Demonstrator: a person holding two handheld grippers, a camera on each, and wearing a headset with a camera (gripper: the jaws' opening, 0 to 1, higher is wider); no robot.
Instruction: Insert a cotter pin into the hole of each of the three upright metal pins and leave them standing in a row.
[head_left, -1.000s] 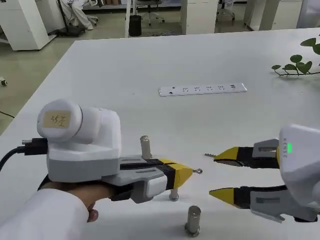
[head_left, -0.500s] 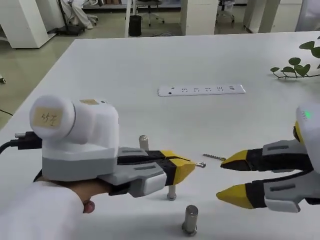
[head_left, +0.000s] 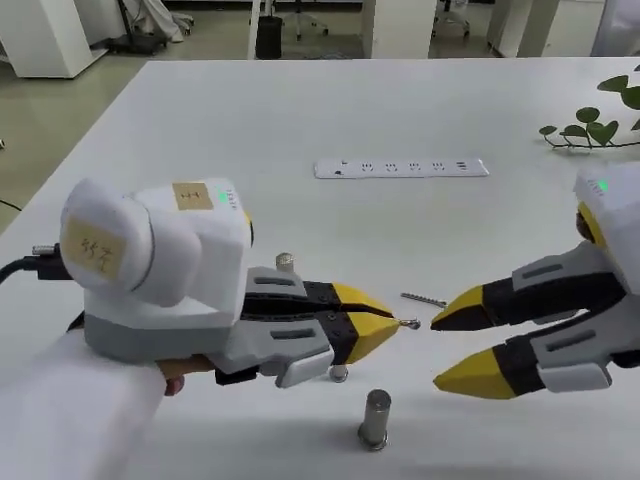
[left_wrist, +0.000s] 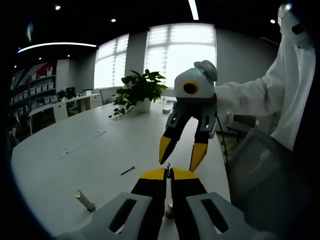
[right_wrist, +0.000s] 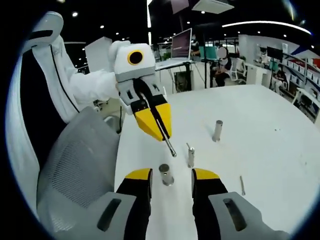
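My left gripper (head_left: 385, 325) is shut on a thin cotter pin (head_left: 408, 323), whose looped end sticks out past the yellow tips; the pin also shows in the right gripper view as the cotter pin (right_wrist: 170, 145). My right gripper (head_left: 443, 351) is open, its upper tip close to that pin's end. Three upright metal pins stand below: the far pin (head_left: 285, 263), the middle pin (head_left: 339, 373) under the left jaws, and the near pin (head_left: 375, 418). A second cotter pin (head_left: 423, 299) lies loose on the table. In the left gripper view the right gripper (left_wrist: 181, 155) faces my shut jaws.
A white power strip (head_left: 401, 168) lies across the middle of the white table (head_left: 250, 130). Plant leaves (head_left: 595, 125) reach in at the right edge. A grey mesh chair (right_wrist: 75, 165) stands at the table's near side. Desks and chairs stand on the floor beyond the far edge.
The left gripper has carried its cotter pin a little right and up, closer to the right gripper's upper tip. The right gripper has tilted, with its body raised. The head camera has shifted.
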